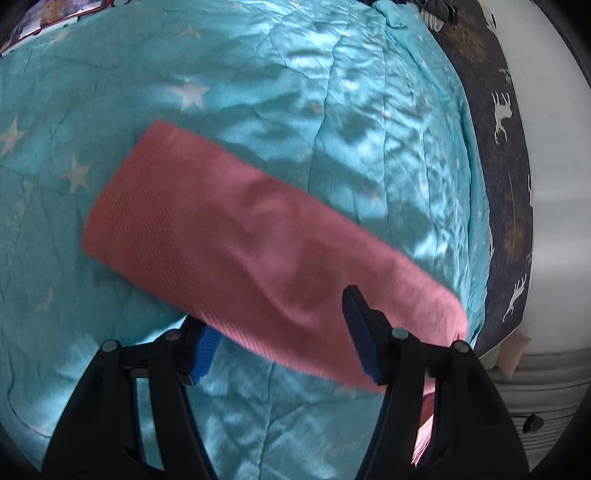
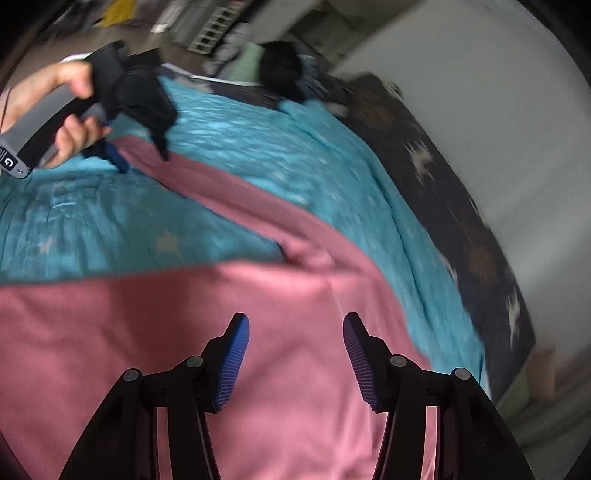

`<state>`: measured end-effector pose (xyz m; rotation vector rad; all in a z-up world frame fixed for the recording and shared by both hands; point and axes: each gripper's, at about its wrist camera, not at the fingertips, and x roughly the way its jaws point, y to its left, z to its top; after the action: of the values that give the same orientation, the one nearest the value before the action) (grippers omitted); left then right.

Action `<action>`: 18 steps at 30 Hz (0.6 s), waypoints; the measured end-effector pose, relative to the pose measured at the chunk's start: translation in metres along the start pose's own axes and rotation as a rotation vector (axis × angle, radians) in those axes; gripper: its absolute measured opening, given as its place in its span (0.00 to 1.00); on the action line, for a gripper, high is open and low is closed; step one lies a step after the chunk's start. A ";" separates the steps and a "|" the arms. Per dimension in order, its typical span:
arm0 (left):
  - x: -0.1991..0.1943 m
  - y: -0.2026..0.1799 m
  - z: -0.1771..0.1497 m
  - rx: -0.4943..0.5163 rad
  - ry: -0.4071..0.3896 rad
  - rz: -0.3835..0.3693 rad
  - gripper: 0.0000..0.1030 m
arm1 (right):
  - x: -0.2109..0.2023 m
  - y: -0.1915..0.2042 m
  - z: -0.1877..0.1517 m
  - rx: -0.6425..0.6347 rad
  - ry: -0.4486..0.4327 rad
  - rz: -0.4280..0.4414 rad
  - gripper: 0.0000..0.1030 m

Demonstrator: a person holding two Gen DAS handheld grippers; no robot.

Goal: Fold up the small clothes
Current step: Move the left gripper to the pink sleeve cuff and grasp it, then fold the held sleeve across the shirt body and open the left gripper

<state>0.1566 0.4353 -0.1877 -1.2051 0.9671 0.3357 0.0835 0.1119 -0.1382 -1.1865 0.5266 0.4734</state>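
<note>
A pink garment [image 1: 236, 236] lies on a turquoise star-print quilt [image 1: 295, 92]. In the left wrist view one long pink leg or sleeve stretches diagonally, and its near edge passes between the open jaws of my left gripper [image 1: 277, 332], over the left pad. In the right wrist view the garment's wide part [image 2: 258, 332] fills the foreground under my right gripper [image 2: 295, 354], which is open and holds nothing. The left gripper [image 2: 142, 157] shows there too, at the far end of the pink strip, in a hand.
A dark blanket with white deer figures [image 1: 506, 122] runs along the quilt's right side, against a white wall [image 2: 480, 92]. Dark clothes [image 2: 284, 70] are piled at the far end of the bed. A patterned pillow [image 1: 40, 18] lies at top left.
</note>
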 end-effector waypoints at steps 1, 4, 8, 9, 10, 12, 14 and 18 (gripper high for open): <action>0.000 -0.002 0.002 0.005 -0.004 0.008 0.61 | 0.011 0.010 0.011 -0.055 -0.019 -0.009 0.51; 0.001 -0.006 0.006 0.032 -0.004 0.036 0.55 | 0.043 0.036 0.036 -0.171 -0.045 -0.011 0.50; 0.002 -0.001 0.013 0.031 0.000 0.043 0.36 | 0.082 0.054 0.060 -0.224 -0.027 0.024 0.33; 0.001 0.001 0.015 0.029 -0.002 0.042 0.25 | 0.089 0.056 0.067 -0.221 -0.022 0.027 0.32; 0.000 0.003 0.018 0.029 -0.007 0.043 0.14 | 0.095 0.058 0.073 -0.219 -0.019 0.028 0.31; -0.003 0.006 0.021 0.029 -0.019 0.030 0.08 | 0.104 0.064 0.082 -0.219 -0.004 0.028 0.26; -0.009 0.002 0.021 0.046 -0.038 0.026 0.05 | 0.114 0.071 0.091 -0.221 0.019 0.025 0.10; -0.028 -0.035 0.023 0.144 -0.117 0.059 0.04 | 0.114 0.060 0.096 -0.088 0.050 0.035 0.02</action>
<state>0.1749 0.4496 -0.1431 -1.0173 0.9109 0.3726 0.1502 0.2300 -0.2254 -1.2776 0.5745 0.5020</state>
